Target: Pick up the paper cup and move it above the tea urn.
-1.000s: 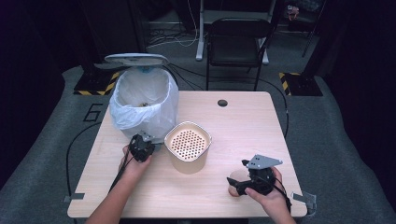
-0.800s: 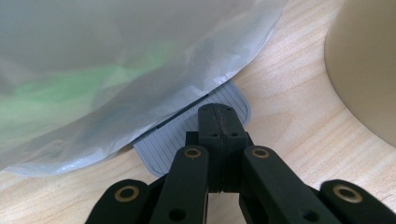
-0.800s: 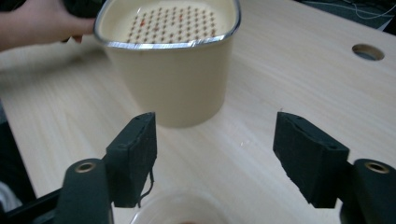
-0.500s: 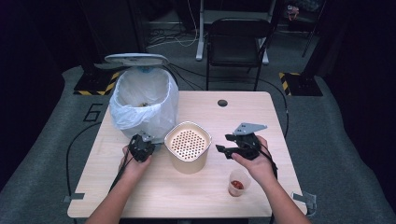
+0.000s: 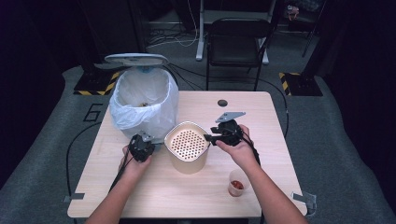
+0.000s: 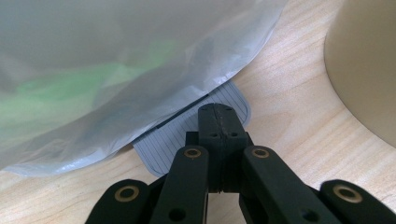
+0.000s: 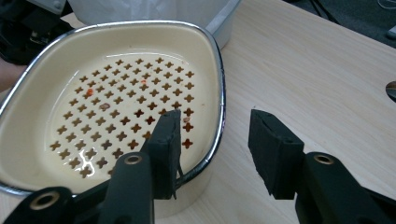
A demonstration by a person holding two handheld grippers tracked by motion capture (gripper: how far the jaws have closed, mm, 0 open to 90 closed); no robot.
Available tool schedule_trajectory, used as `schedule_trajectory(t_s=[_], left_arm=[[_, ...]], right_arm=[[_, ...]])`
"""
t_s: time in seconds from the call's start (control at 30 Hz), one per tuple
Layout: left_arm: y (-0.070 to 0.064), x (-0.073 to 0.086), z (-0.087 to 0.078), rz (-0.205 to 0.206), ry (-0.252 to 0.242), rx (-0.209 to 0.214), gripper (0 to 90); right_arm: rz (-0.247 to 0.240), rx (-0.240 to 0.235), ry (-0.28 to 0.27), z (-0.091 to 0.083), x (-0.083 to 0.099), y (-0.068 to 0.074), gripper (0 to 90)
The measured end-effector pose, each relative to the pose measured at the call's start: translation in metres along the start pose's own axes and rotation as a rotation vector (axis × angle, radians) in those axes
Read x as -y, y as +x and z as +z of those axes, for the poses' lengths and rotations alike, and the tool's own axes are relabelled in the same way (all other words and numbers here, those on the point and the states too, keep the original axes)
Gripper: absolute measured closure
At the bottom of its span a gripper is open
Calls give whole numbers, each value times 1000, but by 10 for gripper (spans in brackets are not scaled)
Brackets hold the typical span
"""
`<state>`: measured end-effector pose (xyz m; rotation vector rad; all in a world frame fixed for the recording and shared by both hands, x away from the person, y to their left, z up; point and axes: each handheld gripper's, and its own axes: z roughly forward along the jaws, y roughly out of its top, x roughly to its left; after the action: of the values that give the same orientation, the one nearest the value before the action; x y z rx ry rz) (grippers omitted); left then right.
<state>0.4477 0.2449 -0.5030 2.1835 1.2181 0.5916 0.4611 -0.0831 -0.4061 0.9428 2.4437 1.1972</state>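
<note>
A cream pot [image 5: 187,144] with a perforated insert stands mid-table. My right gripper [image 5: 210,138] is open at its right rim. In the right gripper view the gripper [image 7: 219,154] straddles the metal-edged rim of the pot [image 7: 116,107], one jaw inside over the wet insert, the other outside. A few red bits lie on the insert. My left gripper [image 5: 142,143] is held left of the pot, by the bin's foot. In the left gripper view the gripper [image 6: 220,121] is shut, its tips over the bin's grey ribbed pedal [image 6: 187,135].
A bin [image 5: 144,100] lined with a white bag [image 6: 116,70] stands at the table's back left, lid up. A small clear cup [image 5: 236,183] holding something red sits at the front right. A round hole [image 5: 222,102] marks the table's [image 5: 280,140] back. A chair [image 5: 238,42] stands beyond.
My right gripper has moved from the front right, near the small cup, up and left to the pot's rim. The cup stays on the table. The left gripper has not moved.
</note>
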Motion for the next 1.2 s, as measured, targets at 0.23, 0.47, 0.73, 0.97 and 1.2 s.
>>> schedule_trajectory(t_s=[0.23,0.47,0.73,0.97,1.2], left_arm=[[0,0,0,1,-1,0,900],[0,0,0,2,2,0,900],[0,0,0,1,-1,1,900],[-1,0,0,3,-2,0,900],[0,0,0,3,1,-1,900]], right_arm=[[16,8,26,13,-2,-3,682],[3,6,42,16,-5,-1,768],[-6,13,60,6,-2,-12,814],[-2,19,60,-12,8,-27,817],[6,37,64,-28,20,-37,816]])
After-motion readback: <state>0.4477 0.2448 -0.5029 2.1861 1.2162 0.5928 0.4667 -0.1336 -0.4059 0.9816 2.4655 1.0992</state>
